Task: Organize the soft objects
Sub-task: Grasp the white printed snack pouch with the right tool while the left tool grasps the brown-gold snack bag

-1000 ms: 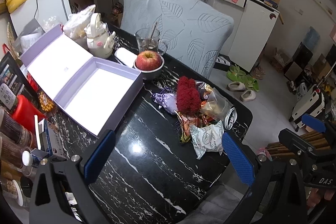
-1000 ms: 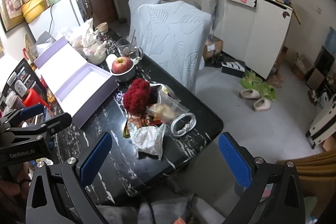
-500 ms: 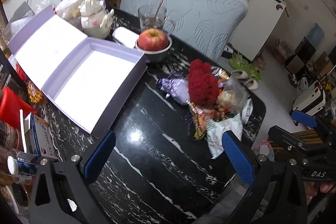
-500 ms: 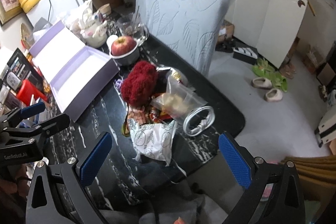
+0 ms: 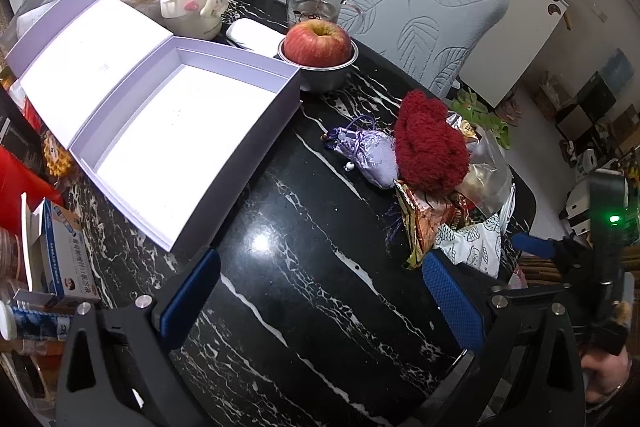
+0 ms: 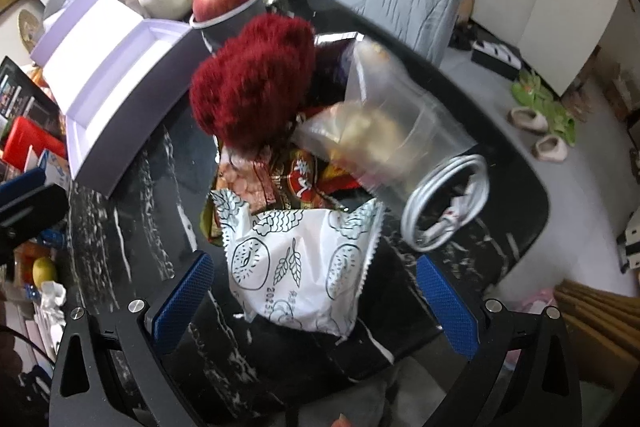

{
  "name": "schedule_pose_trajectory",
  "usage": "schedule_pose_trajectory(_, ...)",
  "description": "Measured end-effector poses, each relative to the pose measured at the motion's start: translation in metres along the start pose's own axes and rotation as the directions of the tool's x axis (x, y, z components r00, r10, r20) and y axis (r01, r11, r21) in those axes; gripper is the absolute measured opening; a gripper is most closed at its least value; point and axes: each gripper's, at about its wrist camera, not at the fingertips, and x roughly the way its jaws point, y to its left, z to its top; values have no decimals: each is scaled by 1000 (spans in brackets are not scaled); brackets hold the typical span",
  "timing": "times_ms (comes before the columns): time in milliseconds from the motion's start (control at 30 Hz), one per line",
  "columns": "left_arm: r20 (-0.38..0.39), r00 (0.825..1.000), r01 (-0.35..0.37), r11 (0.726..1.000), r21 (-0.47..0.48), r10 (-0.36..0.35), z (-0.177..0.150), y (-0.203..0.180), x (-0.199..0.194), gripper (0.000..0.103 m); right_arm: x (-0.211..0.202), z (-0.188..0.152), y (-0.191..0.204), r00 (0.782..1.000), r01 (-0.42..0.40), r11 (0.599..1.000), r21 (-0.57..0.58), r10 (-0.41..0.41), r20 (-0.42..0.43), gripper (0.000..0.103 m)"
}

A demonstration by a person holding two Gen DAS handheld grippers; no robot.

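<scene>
Approach step: right gripper (image 6: 316, 291), jaws spread and empty, straddles the white printed snack packet (image 6: 300, 267) at the near edge of the pile beside the open lavender box (image 5: 180, 131). Left gripper (image 5: 320, 295) hangs open over bare marble table (image 5: 304, 307). Next move, probably: close on the packet. Its print is too blurred to read.

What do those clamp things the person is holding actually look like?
Each is a black, angular frame with triangular cut-outs and small silver bolts. The left gripper and right gripper both end in two flat fingers faced with blue, finely dimpled pads. Seen from the left camera, the right gripper's body shows a small green light. A ring shows on the person's hand beneath it.
</scene>
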Motion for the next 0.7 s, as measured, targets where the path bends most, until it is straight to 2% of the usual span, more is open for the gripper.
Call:
schedule_pose_trajectory(200,0,1000,15,1000,22,-15,7,-6,8,103,18,-1,1,999,-10,1000,4,10,-40,102)
schedule_pose_trajectory(267,-2,1000,15,999,34,-15,9,-10,11,103,20,-1,-1,999,-22,1000,8,22,-47,89)
schedule_pose_trajectory(300,-4,1000,17,999,39,-17,10,-13,12,103,22,-1,-2,998,-42,999,12,43,-51,77)
schedule_pose_trajectory(433,-9,1000,26,998,53,-26,12,-19,16,103,21,-2,-8,995,-80,997,20,81,-57,68)
schedule_pose_trajectory(500,-12,999,33,998,60,-32,13,-23,18,103,18,-4,-13,993,-103,994,33,105,-61,67)
schedule_pose_trajectory(700,-23,998,67,994,81,-65,15,-39,28,103,0,-12,-27,992,-109,993,52,112,-59,66)
